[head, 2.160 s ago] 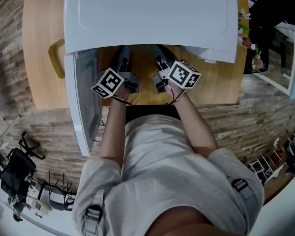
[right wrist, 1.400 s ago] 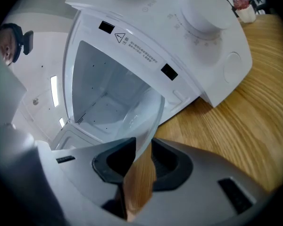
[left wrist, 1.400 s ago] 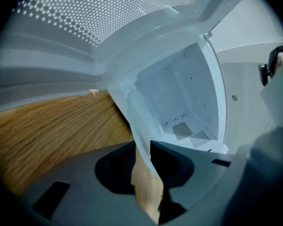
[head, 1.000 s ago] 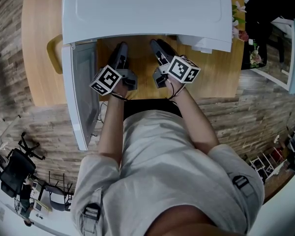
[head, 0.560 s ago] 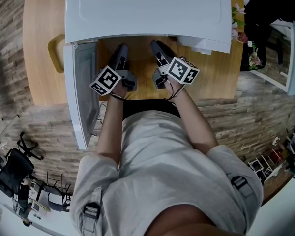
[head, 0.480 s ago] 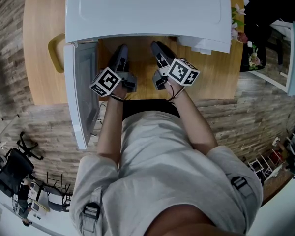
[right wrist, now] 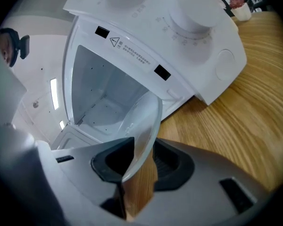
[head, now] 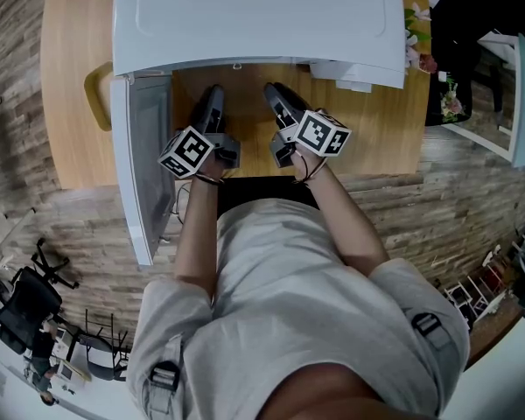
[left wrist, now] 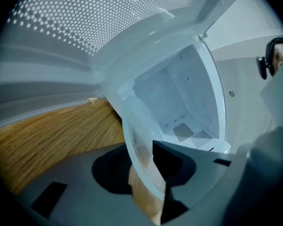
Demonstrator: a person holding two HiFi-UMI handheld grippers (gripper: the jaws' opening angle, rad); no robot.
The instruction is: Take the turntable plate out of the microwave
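Observation:
The clear glass turntable plate [right wrist: 144, 121] is outside the white microwave [head: 254, 16], over the wooden table, held by opposite rims. My left gripper [left wrist: 144, 173] has the plate's left rim [left wrist: 140, 157] between its dark pads; its jaws have just been opening a little, with the rim still pinched. My right gripper [right wrist: 137, 166] grips the right rim; its jaws have just been closing onto it. In the head view both grippers, left [head: 213, 93] and right [head: 273, 90], point at the microwave's open cavity [right wrist: 99, 98]; the glass itself hardly shows there.
The microwave door [head: 144, 164] stands swung open at the left, close beside the left gripper. The wooden table [head: 376, 121] carries a yellow object [head: 96, 99] at the left and flowers [head: 417, 49] at the right. The control dial [right wrist: 195, 8] faces the right gripper.
Both grippers have drawn back slightly from the microwave's opening toward the person, so their tips now show in front of its top edge. The door has stayed open.

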